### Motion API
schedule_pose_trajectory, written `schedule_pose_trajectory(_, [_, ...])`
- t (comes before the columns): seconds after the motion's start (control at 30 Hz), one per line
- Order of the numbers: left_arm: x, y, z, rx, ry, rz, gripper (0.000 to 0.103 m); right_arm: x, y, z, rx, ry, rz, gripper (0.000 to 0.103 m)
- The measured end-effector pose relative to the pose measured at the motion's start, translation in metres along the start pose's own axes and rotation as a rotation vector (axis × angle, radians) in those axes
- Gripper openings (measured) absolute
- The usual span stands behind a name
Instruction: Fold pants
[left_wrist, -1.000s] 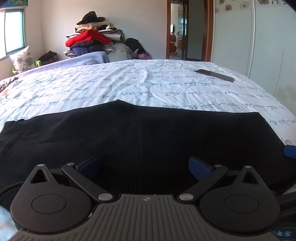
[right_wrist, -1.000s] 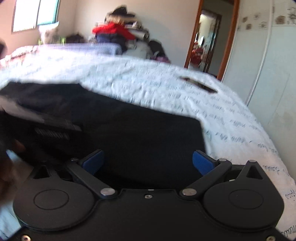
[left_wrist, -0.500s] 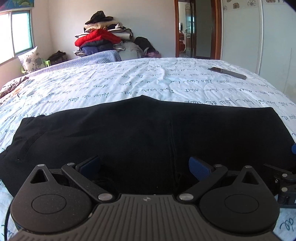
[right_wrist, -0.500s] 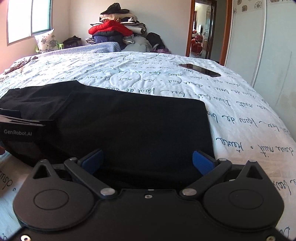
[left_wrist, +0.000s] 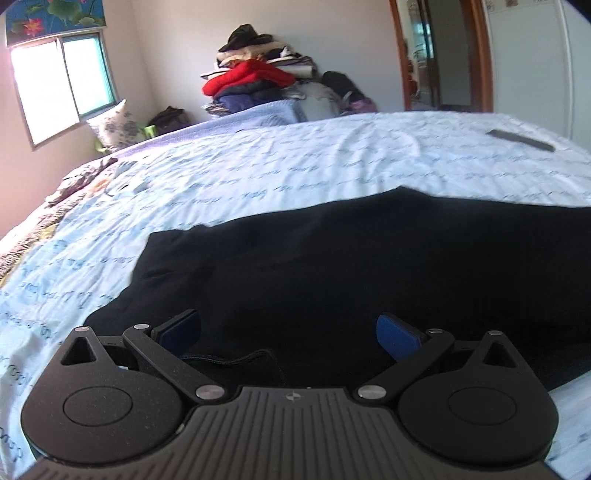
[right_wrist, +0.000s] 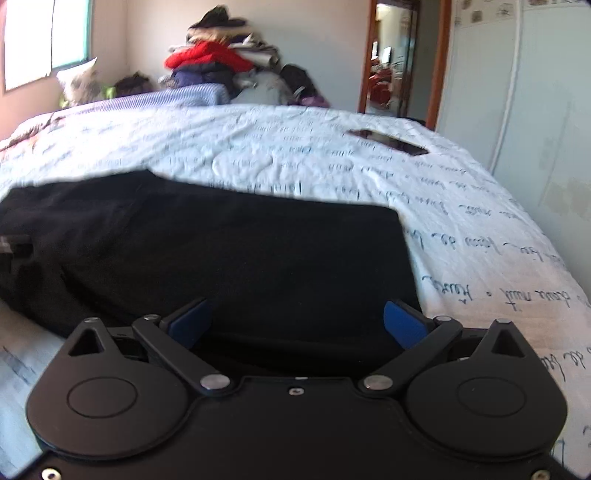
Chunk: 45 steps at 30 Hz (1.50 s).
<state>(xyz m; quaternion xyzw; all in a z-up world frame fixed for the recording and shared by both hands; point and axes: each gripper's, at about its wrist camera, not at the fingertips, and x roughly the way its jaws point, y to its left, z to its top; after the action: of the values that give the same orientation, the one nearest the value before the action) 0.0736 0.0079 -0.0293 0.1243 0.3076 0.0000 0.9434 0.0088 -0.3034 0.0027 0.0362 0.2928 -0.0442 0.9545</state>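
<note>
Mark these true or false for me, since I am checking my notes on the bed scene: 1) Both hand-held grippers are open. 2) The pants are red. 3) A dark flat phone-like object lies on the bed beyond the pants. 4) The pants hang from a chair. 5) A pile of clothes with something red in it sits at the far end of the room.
1) True: the left hand-held gripper and the right hand-held gripper both have jaws spread wide, nothing between them.
2) False: the pants are black.
3) True: the dark flat object lies on the printed bedspread, apart from the pants.
4) False: they lie flat on the bedspread.
5) True: the clothes pile holds a red garment.
</note>
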Motion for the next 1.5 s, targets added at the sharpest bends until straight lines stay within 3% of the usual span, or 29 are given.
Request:
schedule_pose_trajectory(0.1, [0.004,0.012,-0.003,-0.041,0.02,-0.014,0.103,0.005,0.023,0.008,-0.05,0.001,0.107,0.103])
schedule_pose_trajectory(0.23, [0.002,0.015,-0.005,-0.052,0.02,-0.019,0.103,0.029,0.054,0.001,-0.171,0.057,0.016,0.103])
schedule_pose_trajectory(0.3, [0.0,0.015,-0.007,-0.039,0.012,-0.018,0.103,0.032,0.059,-0.005,-0.188,0.044,-0.006,0.103])
schedule_pose_trajectory(0.53, [0.003,0.017,-0.008,-0.047,0.014,-0.036,0.103,0.032,0.042,-0.008,-0.09,0.053,0.045,0.103])
schedule_pose_trajectory(0.83, [0.0,0.022,-0.009,-0.03,0.014,-0.052,0.103,0.031,0.043,-0.01,-0.091,0.054,0.042,0.103])
schedule_pose_trajectory(1.0, [-0.004,0.028,-0.012,-0.017,-0.008,-0.017,0.103,0.032,0.044,-0.009,-0.099,0.05,0.037,0.103])
schedule_pose_trajectory(1.17, [-0.001,0.04,-0.013,-0.052,0.006,-0.043,0.103,0.027,0.044,-0.007,-0.101,0.032,0.018,0.103])
schedule_pose_trajectory(1.27, [-0.001,0.043,-0.014,-0.051,0.003,-0.052,0.103,0.018,0.053,-0.001,-0.101,-0.013,0.0,0.103])
schedule_pose_trajectory(1.4, [0.0,0.044,-0.015,-0.054,-0.001,-0.058,0.103,0.014,0.078,0.014,-0.167,-0.053,0.065,0.103])
schedule_pose_trajectory(1.5, [-0.001,0.046,-0.015,-0.054,0.0,-0.06,0.103,0.027,0.096,0.016,-0.225,-0.024,0.079,0.103])
